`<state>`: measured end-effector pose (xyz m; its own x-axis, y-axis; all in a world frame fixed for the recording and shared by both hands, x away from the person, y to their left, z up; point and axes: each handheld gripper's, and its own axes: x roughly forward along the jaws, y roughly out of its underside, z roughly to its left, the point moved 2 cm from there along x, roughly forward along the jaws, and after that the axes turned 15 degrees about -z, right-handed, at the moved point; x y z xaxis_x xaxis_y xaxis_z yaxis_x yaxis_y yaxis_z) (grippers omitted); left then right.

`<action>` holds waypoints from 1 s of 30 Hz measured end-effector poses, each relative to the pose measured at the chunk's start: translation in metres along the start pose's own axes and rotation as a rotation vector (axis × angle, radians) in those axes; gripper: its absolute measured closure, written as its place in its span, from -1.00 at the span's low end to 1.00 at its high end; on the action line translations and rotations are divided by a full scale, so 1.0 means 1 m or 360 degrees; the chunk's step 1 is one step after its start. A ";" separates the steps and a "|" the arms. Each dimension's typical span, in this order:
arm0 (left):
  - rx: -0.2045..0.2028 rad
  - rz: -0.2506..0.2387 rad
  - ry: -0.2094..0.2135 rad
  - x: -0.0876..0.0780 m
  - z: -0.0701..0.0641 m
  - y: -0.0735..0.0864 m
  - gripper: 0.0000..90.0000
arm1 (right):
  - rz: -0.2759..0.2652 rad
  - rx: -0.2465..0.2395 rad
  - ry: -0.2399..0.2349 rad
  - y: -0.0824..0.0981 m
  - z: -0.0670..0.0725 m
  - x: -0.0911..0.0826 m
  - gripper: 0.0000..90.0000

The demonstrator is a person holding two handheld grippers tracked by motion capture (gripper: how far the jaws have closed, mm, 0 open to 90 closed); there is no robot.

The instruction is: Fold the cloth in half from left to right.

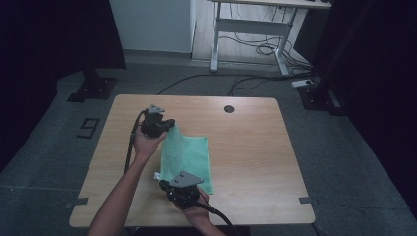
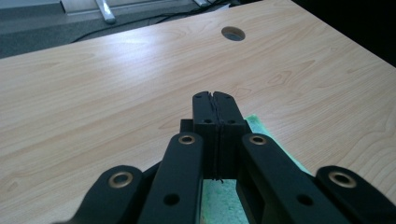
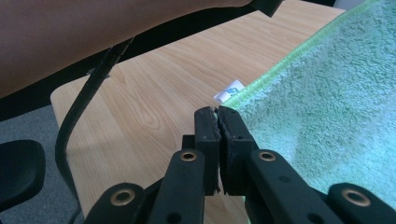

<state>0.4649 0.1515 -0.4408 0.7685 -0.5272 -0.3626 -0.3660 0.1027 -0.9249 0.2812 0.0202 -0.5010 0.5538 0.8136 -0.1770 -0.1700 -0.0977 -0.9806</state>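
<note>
While both grippers hide its corners, the green towel (image 1: pixel 189 160) lies flat.

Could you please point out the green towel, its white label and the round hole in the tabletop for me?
green towel (image 1: pixel 189 157): high view, middle of the cloth.
white label (image 3: pixel 229 90): right gripper view, tag at the towel's edge.
round hole (image 2: pixel 233 33): left gripper view, centre of the opening.

surface: wooden table (image 1: pixel 246 147) | on it: green towel (image 1: pixel 189 157), flat
</note>
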 end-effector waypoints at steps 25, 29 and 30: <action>-0.0007 0.0133 -0.0019 0.049 -0.010 0.024 0.99 | 0.0013 0.0089 0.0067 0.019 -0.022 -0.019 0.92; 0.0005 0.0149 -0.0029 0.053 -0.013 0.025 0.98 | 0.0016 0.0110 0.0070 0.021 -0.024 -0.020 0.92; 0.0005 0.0149 -0.0029 0.053 -0.013 0.025 0.98 | 0.0016 0.0110 0.0070 0.021 -0.024 -0.020 0.92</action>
<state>0.4895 0.1151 -0.4821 0.7405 -0.4995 -0.4497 -0.4353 0.1534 -0.8871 0.2857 -0.0122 -0.5201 0.5868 0.7868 -0.1917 -0.2308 -0.0644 -0.9709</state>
